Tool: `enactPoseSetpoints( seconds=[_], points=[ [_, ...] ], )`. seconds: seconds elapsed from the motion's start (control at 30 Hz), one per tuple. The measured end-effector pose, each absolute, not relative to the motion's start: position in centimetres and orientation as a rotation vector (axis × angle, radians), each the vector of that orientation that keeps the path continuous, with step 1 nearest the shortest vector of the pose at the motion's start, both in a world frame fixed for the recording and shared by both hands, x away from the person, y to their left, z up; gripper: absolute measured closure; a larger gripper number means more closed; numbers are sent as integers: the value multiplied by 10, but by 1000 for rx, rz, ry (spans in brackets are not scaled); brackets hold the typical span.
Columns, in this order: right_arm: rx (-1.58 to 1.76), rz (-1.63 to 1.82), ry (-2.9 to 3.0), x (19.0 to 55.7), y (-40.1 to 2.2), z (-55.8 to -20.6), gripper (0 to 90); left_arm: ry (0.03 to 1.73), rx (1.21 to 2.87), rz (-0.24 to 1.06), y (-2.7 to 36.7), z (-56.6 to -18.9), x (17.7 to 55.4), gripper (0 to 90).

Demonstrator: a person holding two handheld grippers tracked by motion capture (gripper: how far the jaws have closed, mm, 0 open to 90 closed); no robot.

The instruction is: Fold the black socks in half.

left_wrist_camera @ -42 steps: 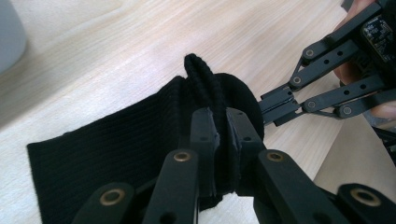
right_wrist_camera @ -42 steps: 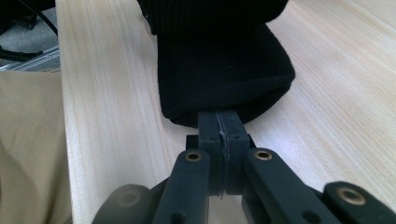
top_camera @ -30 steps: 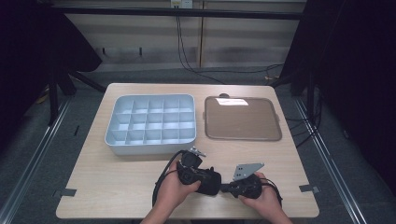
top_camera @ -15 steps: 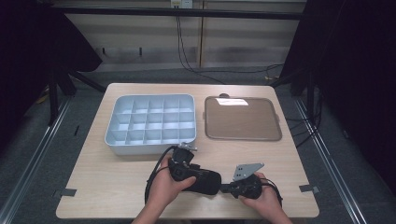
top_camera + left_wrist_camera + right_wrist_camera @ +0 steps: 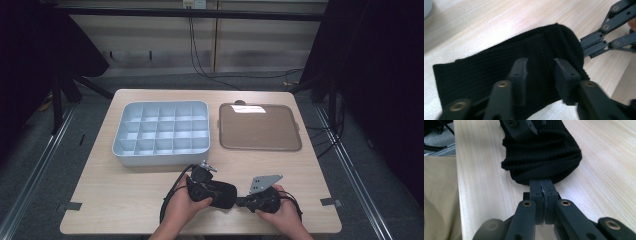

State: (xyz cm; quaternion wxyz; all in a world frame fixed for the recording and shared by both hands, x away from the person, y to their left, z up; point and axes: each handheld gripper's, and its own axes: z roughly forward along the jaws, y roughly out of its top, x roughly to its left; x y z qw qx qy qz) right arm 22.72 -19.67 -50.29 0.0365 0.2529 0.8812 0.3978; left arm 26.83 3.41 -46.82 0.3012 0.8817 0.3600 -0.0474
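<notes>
A black ribbed knit sock (image 5: 222,194) lies on the wooden table near its front edge. My right gripper (image 5: 243,201) is shut on one end of it; the right gripper view shows the closed pads (image 5: 543,187) pinching the sock (image 5: 544,155). My left gripper (image 5: 216,190) comes in from the left over the sock's other part. In the left gripper view its jaws (image 5: 542,75) stand apart, with the sock (image 5: 486,72) lying under and between them. These jaws have just been closing. The right gripper's linkage (image 5: 609,37) shows beyond the sock.
A grey tray (image 5: 165,158) with several compartments stands at the middle left. To its right lies a flat brown tray (image 5: 260,129). The table's front edge runs close under both hands, and a beige trouser leg (image 5: 439,195) shows beside it.
The left hand and its gripper shifted a little to the left along the sock and settled lower. The right hand stayed where it was, still gripping the sock's end.
</notes>
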Motion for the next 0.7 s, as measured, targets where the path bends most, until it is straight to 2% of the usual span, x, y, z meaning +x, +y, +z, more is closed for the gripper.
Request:
enactPoseSetpoints(
  seconds=[0.1, 0.13, 0.4, 0.6, 0.7],
  points=[
    [779, 1219, 2707, 227, -196, -503, 888, 961, 2351, -149, 34, -466, 268, 859],
    [775, 1219, 2708, 227, -196, -503, 888, 961, 2356, -148, 35, -464, 268, 868],
    [771, 1219, 2708, 227, -195, -503, 888, 912, 2282, -176, 32, -441, 266, 878],
    [771, 1220, 2708, 227, -194, -503, 888, 898, 2321, -190, 19, -455, 264, 874],
    [763, 1221, 2712, 227, -195, -503, 888, 903, 2329, -221, 17, -462, 266, 841]
  ],
)
